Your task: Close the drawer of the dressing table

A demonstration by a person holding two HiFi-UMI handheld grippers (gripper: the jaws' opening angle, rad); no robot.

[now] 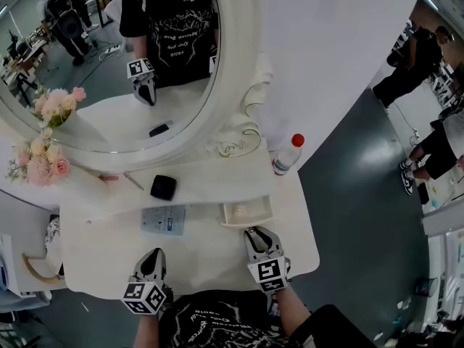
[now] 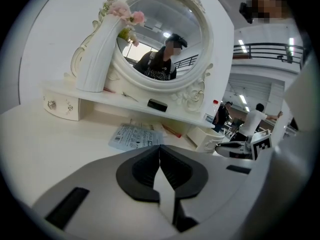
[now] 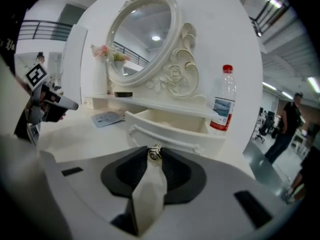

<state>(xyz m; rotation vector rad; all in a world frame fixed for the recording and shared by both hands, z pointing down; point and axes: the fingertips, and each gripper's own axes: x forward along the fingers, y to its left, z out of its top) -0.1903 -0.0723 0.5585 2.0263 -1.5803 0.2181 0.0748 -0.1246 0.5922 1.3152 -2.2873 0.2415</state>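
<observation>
The white dressing table has a small drawer pulled out under its shelf on the right. In the right gripper view the drawer front is just ahead, and its small metal knob sits between the jaw tips. My right gripper is shut on that knob; in the head view it points at the drawer's near face. My left gripper hovers over the table's front left, jaws shut with nothing between them.
A printed leaflet lies left of the drawer. A black compact rests on the shelf below the oval mirror. A red-capped bottle stands at the shelf's right end, and a flower vase at the left. People stand at the far right.
</observation>
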